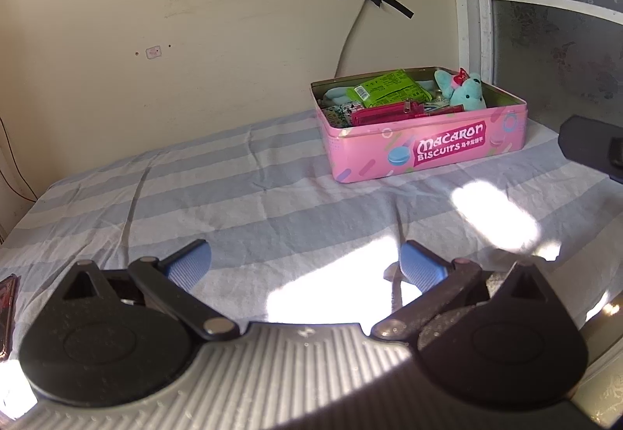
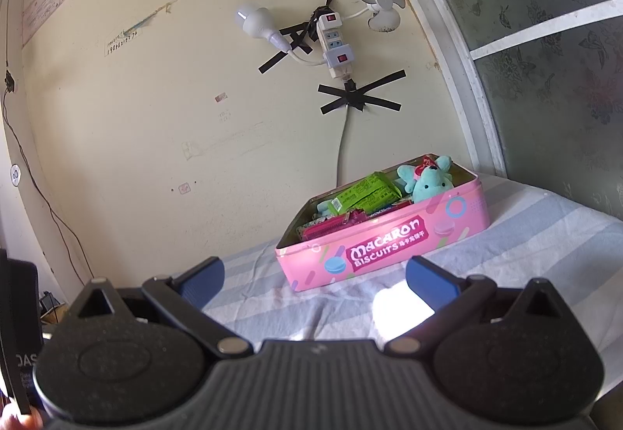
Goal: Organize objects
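Note:
A pink "Macaron Biscuits" tin [image 1: 428, 146] stands open on the striped cloth near the wall. It holds a green snack packet [image 1: 385, 87], a teal plush toy [image 1: 465, 91] with a red bow, a red zip pouch [image 1: 389, 113] and other small items. My left gripper [image 1: 305, 266] is open and empty, low over the cloth in front of the tin. My right gripper [image 2: 315, 280] is open and empty, just in front of the tin [image 2: 389, 243]. The packet [image 2: 366, 194] and plush [image 2: 426, 181] show there too.
The striped blue-and-white cloth [image 1: 194, 204] covers the table. A dark red object [image 1: 7, 309] lies at its left edge. A power strip [image 2: 335, 44] with a cable is taped to the wall behind. A window frame [image 2: 459, 79] stands at the right.

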Available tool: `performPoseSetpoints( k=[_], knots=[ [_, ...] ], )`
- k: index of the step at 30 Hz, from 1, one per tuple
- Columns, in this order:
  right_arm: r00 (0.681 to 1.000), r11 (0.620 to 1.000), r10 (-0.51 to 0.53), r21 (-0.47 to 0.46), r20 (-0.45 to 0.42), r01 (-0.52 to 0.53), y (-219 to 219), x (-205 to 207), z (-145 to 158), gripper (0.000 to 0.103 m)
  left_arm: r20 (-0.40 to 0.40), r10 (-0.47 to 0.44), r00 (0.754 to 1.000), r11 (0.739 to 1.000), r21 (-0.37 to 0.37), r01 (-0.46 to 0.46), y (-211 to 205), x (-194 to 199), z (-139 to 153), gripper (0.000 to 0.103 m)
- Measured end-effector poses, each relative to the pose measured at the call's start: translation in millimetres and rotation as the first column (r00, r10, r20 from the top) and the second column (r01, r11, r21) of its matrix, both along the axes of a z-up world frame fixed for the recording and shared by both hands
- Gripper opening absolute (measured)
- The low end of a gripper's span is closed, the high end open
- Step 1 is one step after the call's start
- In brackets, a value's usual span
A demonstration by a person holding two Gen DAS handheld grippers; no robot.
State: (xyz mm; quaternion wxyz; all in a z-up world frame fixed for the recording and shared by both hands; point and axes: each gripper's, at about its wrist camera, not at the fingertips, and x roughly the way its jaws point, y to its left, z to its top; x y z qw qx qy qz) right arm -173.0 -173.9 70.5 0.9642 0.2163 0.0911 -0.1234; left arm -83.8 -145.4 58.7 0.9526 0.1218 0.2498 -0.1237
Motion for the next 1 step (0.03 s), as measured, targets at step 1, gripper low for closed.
performPoseSetpoints(
  k=[1],
  knots=[
    [1.0,1.0,-0.001,0.0,0.0,0.001,0.3,0.0,0.0,0.103,0.001,-0.005,1.0,1.0,0.001,0.005,-0.7,-0.7,-0.3,0.103]
  ],
)
